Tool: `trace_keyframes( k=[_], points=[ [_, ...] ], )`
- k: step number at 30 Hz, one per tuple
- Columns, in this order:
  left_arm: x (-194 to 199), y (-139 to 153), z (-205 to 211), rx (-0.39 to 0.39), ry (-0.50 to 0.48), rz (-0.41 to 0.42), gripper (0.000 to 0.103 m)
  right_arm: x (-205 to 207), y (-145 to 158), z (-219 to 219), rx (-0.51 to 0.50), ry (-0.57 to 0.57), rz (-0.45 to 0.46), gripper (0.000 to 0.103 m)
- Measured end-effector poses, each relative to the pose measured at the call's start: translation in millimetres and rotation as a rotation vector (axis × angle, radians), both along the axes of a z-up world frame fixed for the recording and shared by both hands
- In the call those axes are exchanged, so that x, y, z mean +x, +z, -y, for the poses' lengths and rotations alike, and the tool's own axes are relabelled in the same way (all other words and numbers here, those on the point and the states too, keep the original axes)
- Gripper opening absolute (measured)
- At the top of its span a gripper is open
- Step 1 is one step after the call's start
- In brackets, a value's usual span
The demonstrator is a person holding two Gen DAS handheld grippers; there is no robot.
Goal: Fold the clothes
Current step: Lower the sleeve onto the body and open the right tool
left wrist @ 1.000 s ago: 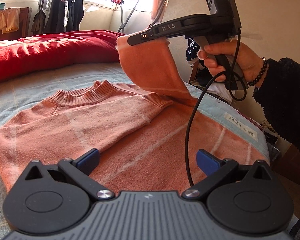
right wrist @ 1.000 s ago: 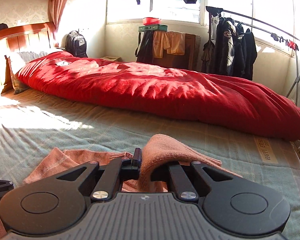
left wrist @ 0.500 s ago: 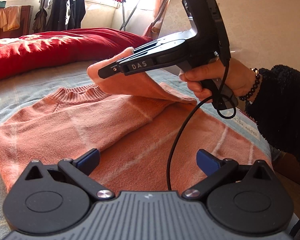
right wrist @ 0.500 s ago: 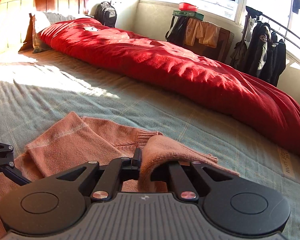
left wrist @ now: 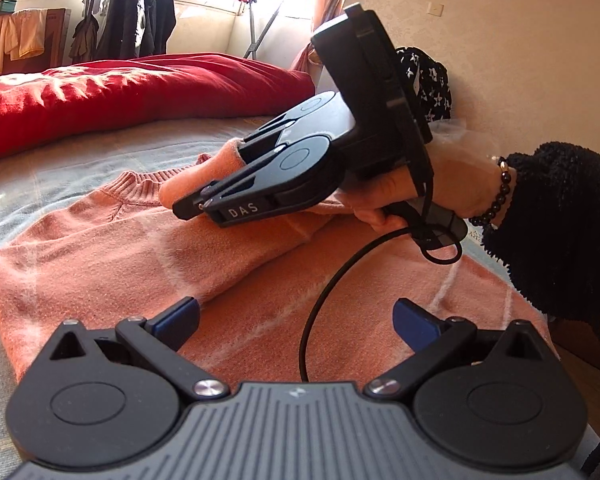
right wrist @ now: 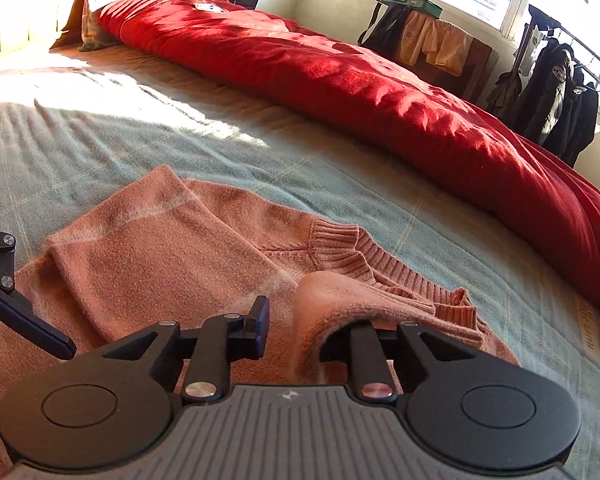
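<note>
A salmon-pink knit sweater [left wrist: 112,264] lies flat on the bed, ribbed collar [right wrist: 340,248] toward the red duvet. Its one sleeve [right wrist: 140,248] is folded across the chest. My right gripper [right wrist: 300,320] is low over the collar area; its jaws stand parted, and the other sleeve's cuff [right wrist: 332,300] drapes over the right finger. It also shows in the left wrist view [left wrist: 188,210]. My left gripper [left wrist: 296,318] is open and empty, hovering above the sweater's lower body.
A red duvet [right wrist: 380,92] runs along the far side of the bed. The grey-green bedsheet [right wrist: 100,144] surrounds the sweater. The bed's edge and a wall [left wrist: 520,60] are to the right. Dark jackets [right wrist: 556,96] hang on a rack by the window.
My right gripper has carried the sleeve down from high in the air to the chest by the collar, and its jaws have opened. The left gripper has stayed in place.
</note>
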State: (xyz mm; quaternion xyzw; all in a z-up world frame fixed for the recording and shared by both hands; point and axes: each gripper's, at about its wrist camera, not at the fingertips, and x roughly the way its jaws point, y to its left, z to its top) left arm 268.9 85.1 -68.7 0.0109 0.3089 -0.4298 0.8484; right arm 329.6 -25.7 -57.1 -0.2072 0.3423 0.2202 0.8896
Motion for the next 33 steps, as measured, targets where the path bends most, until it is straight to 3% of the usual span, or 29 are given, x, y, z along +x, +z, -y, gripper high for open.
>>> trace_keyframes(
  k=[1, 3, 7, 10, 12, 20, 23, 27, 30, 33],
  points=[
    [0.1, 0.0, 0.2, 0.000, 0.000, 0.001, 0.102, -0.7, -1.2, -1.5, -0.004, 0.001, -0.006, 0.032],
    [0.1, 0.3, 0.4, -0.001, 0.000, 0.002, 0.102, -2.6, -3.4, -4.2, -0.020, 0.008, -0.009, 0.050],
    [-0.4, 1.1, 0.3, -0.004, -0.005, 0.005, 0.102, -6.2, -6.0, -7.4, -0.052, 0.014, -0.004, 0.055],
    [0.3, 0.6, 0.9, -0.003, -0.005, 0.006, 0.102, -5.6, -3.7, -3.9, -0.021, 0.006, -0.012, 0.058],
    [0.1, 0.5, 1.3, -0.003, -0.008, 0.008, 0.102, -6.0, -2.2, -4.1, -0.012, 0.008, -0.012, 0.066],
    [-1.3, 0.0, 1.6, -0.002, -0.013, 0.013, 0.102, -13.5, -16.3, -37.2, -0.284, 0.073, 0.018, 0.072],
    [-1.8, 1.2, 1.5, -0.006, -0.016, 0.015, 0.102, -16.7, -18.7, -42.0, -0.343, 0.073, 0.018, 0.072],
    [-1.2, 2.0, 0.9, -0.011, -0.016, 0.016, 0.102, -14.9, 0.1, -23.6, -0.220, 0.026, -0.061, 0.074],
    [-1.7, 3.2, -0.4, -0.015, -0.017, 0.019, 0.102, -17.9, 20.3, 3.4, -0.045, -0.008, -0.130, 0.078],
    [-1.3, 3.4, -0.9, -0.017, -0.018, 0.018, 0.102, -24.2, 35.8, 30.9, 0.056, -0.081, -0.118, 0.080]
  ],
)
